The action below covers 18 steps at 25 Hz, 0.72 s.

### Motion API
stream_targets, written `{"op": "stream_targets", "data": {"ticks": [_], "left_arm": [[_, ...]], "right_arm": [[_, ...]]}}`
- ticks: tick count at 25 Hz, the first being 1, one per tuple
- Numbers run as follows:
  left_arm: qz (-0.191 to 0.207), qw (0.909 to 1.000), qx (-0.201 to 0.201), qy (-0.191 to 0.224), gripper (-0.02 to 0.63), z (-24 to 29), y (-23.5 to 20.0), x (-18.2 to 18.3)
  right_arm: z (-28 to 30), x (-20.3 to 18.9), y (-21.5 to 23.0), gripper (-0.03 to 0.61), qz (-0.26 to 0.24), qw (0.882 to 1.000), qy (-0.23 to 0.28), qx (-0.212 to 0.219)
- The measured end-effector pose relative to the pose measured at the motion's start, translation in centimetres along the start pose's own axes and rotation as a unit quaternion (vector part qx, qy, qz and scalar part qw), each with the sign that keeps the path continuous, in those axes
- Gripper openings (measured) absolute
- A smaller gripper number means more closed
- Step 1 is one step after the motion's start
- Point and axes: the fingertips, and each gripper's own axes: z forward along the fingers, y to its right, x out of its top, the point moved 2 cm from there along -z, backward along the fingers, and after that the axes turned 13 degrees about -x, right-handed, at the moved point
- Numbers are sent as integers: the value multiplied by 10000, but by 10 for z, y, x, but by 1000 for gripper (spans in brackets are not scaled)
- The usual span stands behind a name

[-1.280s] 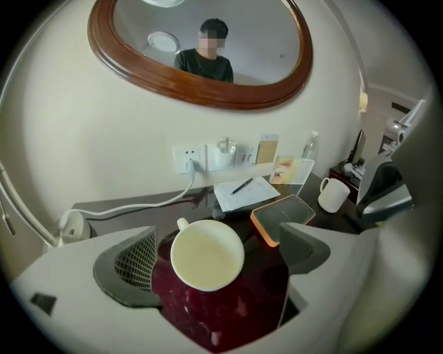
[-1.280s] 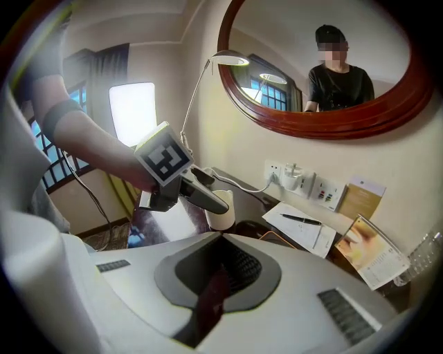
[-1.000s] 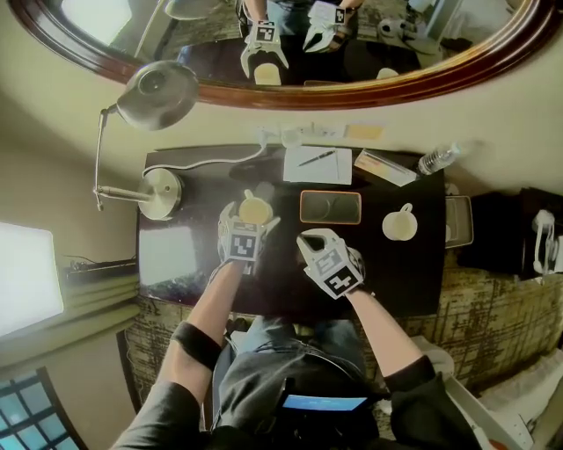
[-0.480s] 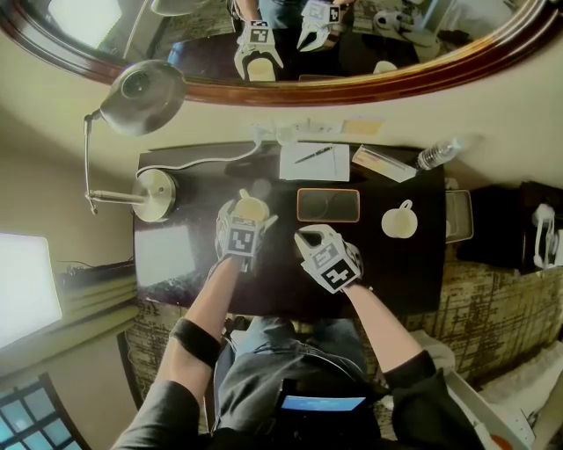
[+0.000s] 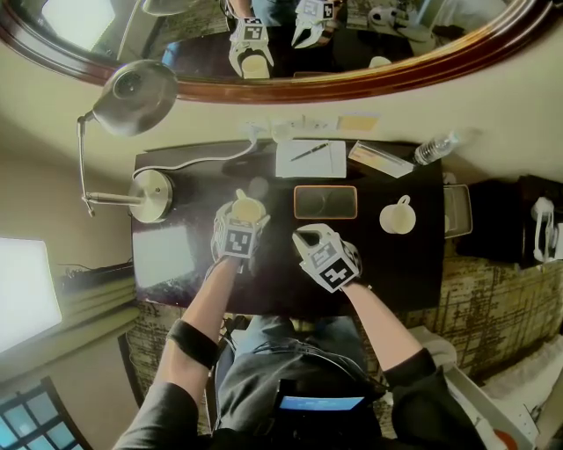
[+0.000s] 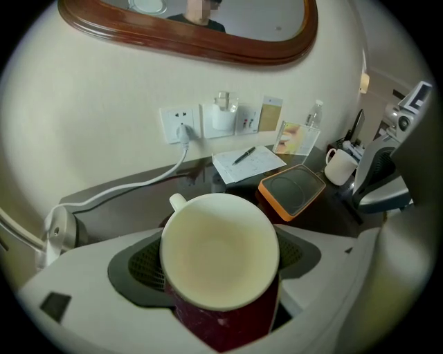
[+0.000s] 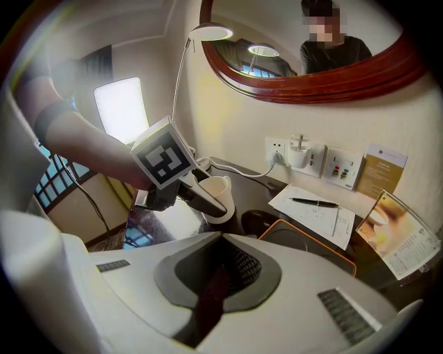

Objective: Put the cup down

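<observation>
A dark desk (image 5: pixel 413 264) stands against a cream wall (image 5: pixel 510 97) beneath an oval wood-framed mirror (image 5: pixel 440 26).

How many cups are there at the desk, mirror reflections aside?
2. A red cup with a cream inside is left of the orange tray; a white cup stands right of it. None seems hidden.

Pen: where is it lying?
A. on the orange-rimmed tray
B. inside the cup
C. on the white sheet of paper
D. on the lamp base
C: the pen lies slantwise on the white sheet of paper at the back of the desk, below the wall sockets. The right gripper view shows the same.
</observation>
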Motion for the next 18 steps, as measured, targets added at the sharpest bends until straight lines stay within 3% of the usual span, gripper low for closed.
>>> {"op": "stream_targets", "data": {"ticks": [4,10,13,18], "left_arm": [[59,9994,-335,116,430,0,17,6],[274,9991,-269,152,430,-9,26,19],[373,9980,-488,174,430,-8,44,29],[698,9964,-464,161,430,-9,60,49]], "right_arm": [[-1,0,0,17,13,10000,33,-15],[-7,1,5,17,48,9999,125,-75],[-12,-4,11,17,105,9998,104,-133],[-22,-13,23,17,235,9993,96,-283]]}}
